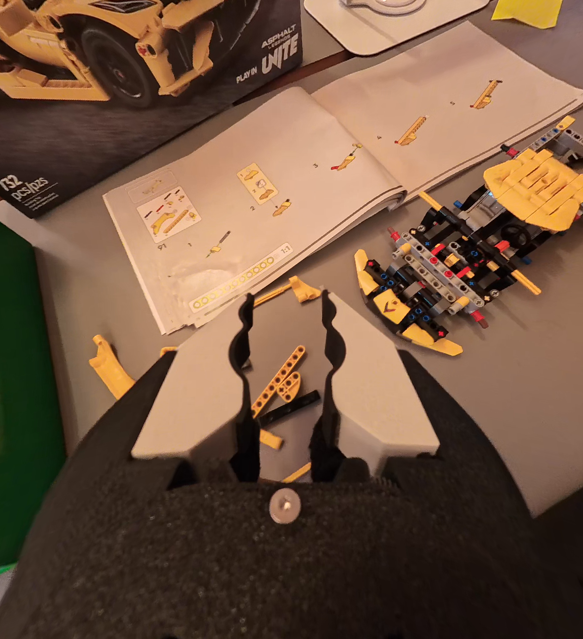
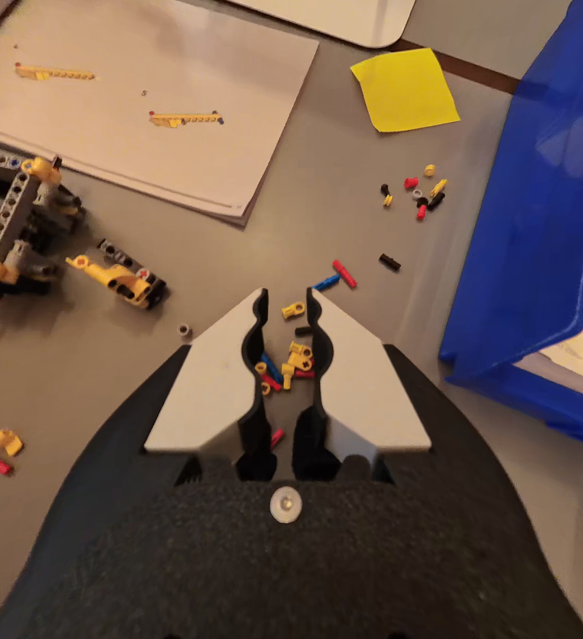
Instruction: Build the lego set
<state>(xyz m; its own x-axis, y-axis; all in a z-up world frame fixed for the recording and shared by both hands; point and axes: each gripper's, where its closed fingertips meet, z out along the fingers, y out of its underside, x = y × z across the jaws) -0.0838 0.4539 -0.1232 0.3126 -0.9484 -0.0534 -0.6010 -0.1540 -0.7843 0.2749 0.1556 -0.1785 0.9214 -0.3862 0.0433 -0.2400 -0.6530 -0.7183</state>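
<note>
The half-built yellow and black car (image 1: pixel 483 249) lies on the grey table right of the open instruction booklet (image 1: pixel 283 193). My left gripper (image 1: pixel 285 297) is open and empty, above a long yellow holed beam (image 1: pixel 278 380), a small yellow plate (image 1: pixel 290 386) and a black beam (image 1: pixel 290 408). A yellow piece on an axle (image 1: pixel 302 288) lies just beyond its tips. My right gripper (image 2: pixel 286 294) is open and empty, over a pile of small yellow, red and blue pins (image 2: pixel 290 366). The car's rear (image 2: pixel 13 221) and a small yellow sub-assembly (image 2: pixel 120 276) lie to its left.
The set's box (image 1: pixel 110 86) stands at the back left, a green bin (image 1: pixel 3 380) at the left. A blue bin (image 2: pixel 542 224) is on the right, with a yellow sticky note (image 2: pixel 404 90) and more loose pins (image 2: pixel 417 193) near it. A curved yellow panel (image 1: pixel 108 370) lies left of my left gripper. The left gripper's tips are roughly 45 cm from the right gripper's. The small yellow plate (image 1: pixel 290 386) is about 10 cm from my left fingertips and 50 cm from my right.
</note>
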